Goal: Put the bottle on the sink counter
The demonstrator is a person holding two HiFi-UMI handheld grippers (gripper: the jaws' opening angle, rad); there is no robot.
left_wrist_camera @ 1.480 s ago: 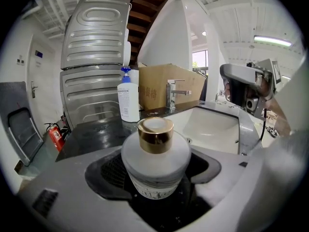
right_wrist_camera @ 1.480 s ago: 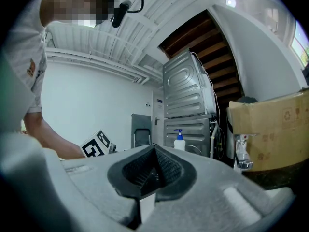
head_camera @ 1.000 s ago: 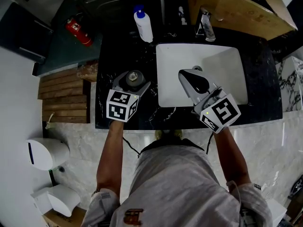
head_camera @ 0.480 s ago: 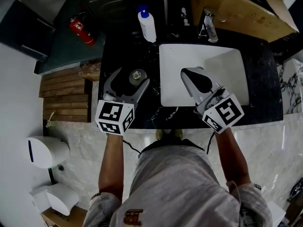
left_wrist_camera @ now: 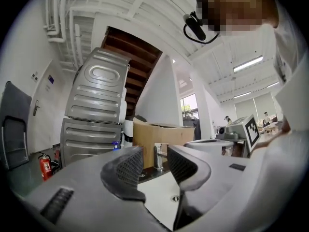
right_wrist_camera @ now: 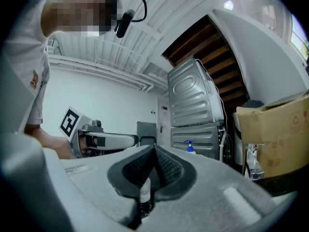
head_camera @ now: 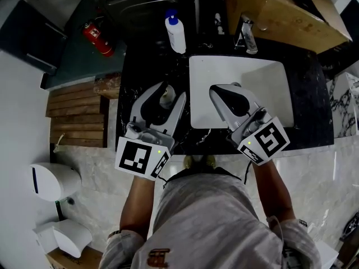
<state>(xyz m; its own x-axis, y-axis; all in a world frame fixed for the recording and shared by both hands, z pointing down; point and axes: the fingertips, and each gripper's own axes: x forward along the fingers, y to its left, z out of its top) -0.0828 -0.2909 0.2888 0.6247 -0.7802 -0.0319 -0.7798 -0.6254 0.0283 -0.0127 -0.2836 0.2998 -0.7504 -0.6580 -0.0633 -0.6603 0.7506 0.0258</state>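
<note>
The small bottle (head_camera: 164, 97) stands on the counter (head_camera: 140, 66) just left of the sink (head_camera: 263, 77), so the job looks done. The left gripper (left_wrist_camera: 155, 166) is over it, jaws closing on nothing. The right gripper (head_camera: 224, 91), over the sink, is pinched together.

Black desk (head_camera: 143, 72) with faint pale marbling; white sink (head_camera: 269, 88); white pump bottle (head_camera: 176, 35), blue top; red extinguisher (head_camera: 99, 40); brown cardboard box (head_camera: 275, 13); brown wooden slats (head_camera: 76, 114).
</note>
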